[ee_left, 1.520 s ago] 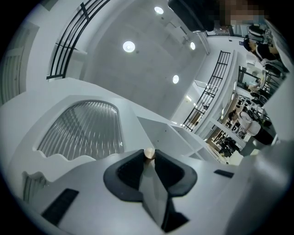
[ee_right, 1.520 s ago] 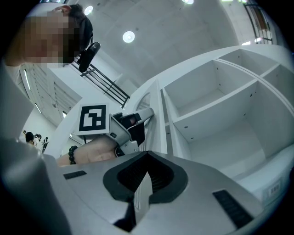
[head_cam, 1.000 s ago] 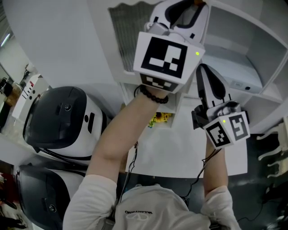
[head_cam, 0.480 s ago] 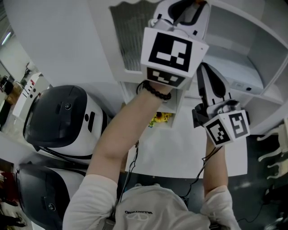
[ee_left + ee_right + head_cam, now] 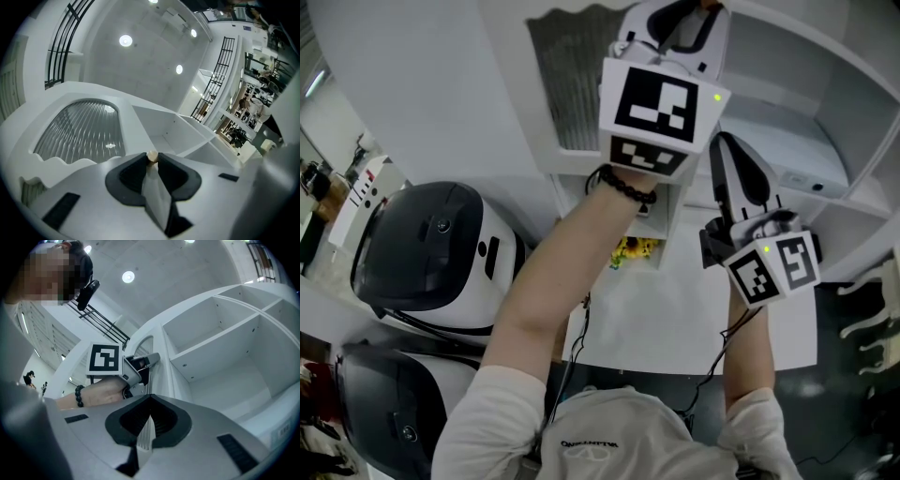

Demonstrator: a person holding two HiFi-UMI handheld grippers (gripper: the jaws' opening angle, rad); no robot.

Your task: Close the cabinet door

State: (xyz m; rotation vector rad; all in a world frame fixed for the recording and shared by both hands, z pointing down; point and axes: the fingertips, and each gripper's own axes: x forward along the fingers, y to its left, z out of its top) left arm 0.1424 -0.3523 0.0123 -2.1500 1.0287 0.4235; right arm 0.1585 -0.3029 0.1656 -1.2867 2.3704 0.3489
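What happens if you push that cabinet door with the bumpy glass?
The cabinet door probably swings stiffly as one piece; its white frame looks rigid. Its ribbed glass pane may be fragile, so push gently. The left gripper, clamped on it at the small knob, likely won't slip.

The white cabinet door, a ribbed glass panel in a scalloped frame, stands swung open from the cabinet. Its small knob, probably wooden, sits at the free edge.
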